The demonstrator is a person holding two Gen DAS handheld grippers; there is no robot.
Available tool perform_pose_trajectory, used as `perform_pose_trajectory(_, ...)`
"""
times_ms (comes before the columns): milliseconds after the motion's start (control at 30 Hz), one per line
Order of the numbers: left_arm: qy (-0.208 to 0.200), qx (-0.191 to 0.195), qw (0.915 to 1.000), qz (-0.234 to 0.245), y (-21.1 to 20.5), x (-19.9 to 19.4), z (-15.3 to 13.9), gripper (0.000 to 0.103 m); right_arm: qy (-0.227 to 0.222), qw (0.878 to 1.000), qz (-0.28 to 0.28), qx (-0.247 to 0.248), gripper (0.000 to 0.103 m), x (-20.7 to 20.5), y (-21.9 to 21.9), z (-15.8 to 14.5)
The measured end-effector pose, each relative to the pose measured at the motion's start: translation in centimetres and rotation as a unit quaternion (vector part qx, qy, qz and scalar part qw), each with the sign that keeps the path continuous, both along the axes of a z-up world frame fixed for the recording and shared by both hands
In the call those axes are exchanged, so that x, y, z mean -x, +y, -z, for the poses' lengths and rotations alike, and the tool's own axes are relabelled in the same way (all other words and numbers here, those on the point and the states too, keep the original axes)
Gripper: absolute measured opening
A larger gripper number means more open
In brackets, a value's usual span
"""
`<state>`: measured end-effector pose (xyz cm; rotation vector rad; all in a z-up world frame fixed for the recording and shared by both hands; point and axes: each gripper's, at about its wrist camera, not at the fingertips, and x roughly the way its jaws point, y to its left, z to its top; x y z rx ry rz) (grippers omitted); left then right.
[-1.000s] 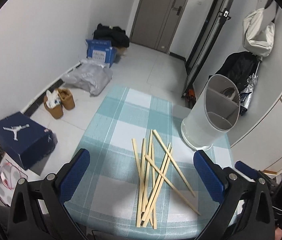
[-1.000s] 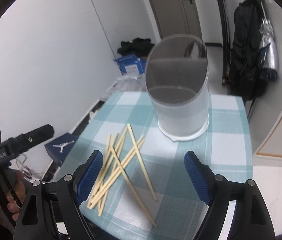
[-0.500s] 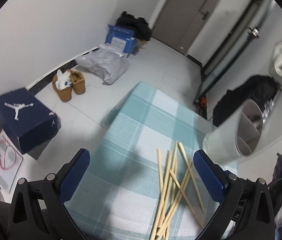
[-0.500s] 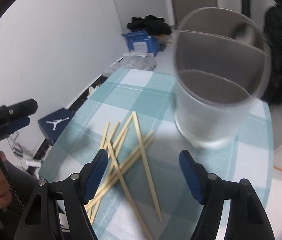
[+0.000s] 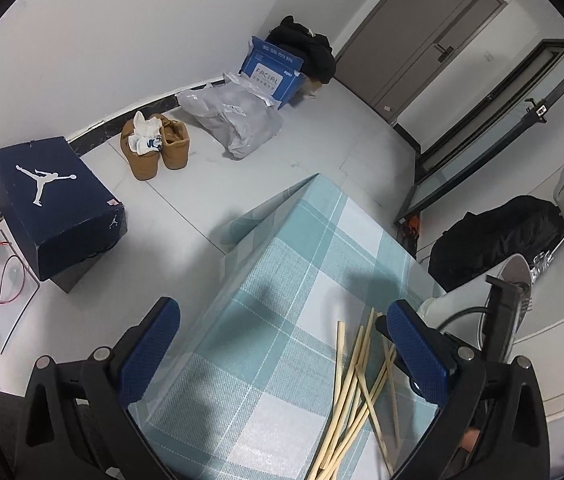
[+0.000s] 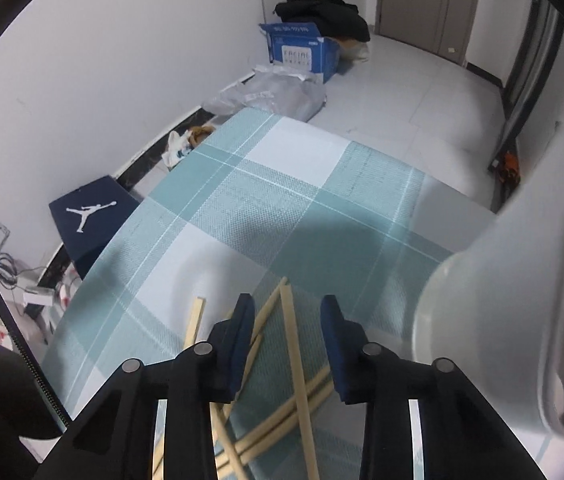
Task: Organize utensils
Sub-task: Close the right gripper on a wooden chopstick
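Wooden chopsticks (image 6: 293,344) lie in a loose, crossed pile on the checked tablecloth (image 6: 282,200), right under the right gripper (image 6: 286,344). Its jaws have just been closing and now stand half shut, with one long stick between them. That stick runs the same way the gripper points, and the pads do not seem to press it yet. The white holder (image 6: 513,312) stands just to the right. The left gripper (image 5: 282,364) is wide open, holds nothing, and is farther from the pile. The sticks' near ends are hidden behind the fingers.
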<state>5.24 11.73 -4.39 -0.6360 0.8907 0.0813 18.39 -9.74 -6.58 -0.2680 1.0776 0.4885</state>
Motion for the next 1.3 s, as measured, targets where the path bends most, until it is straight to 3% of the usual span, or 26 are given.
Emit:
perform_pose_trajectory(333, 0.009, 0.013, 0.9999, -0.004, 0.7, -0.3, 0.4, 0.102, 0.019, 1.000, 0.017, 0.007, 0.006, -1.0, 0.5, 0.9)
perform_pose_trajectory(700, 0.025, -0.005, 0.9996, 0.009, -0.4, -0.4, 1.0, 0.102, -0.036, 0.999, 0.016, -0.037, 0.006, 1.2, -2.2, -4.4)
perform_pose_trajectory(867, 0.038, -0.053, 0.9977, 0.017, -1.8, -0.6, 1.4, 0.102, -0.055, 0.995, 0.024, -0.077, 0.006, 2.6, -4.8, -7.0)
perform_pose_trajectory(1133, 0.051, -0.075, 0.9936, 0.067, -4.4, -0.8, 2.2, 0.102, -0.063, 0.985, 0.060, -0.148, 0.006, 4.1, -9.4, -8.5)
perform_pose_trajectory(1300, 0.081, -0.107, 0.9879, 0.078, -5.8, -1.3, 3.3, 0.102, -0.069, 0.977, 0.079, -0.188, 0.006, 4.9, -11.8, -8.9)
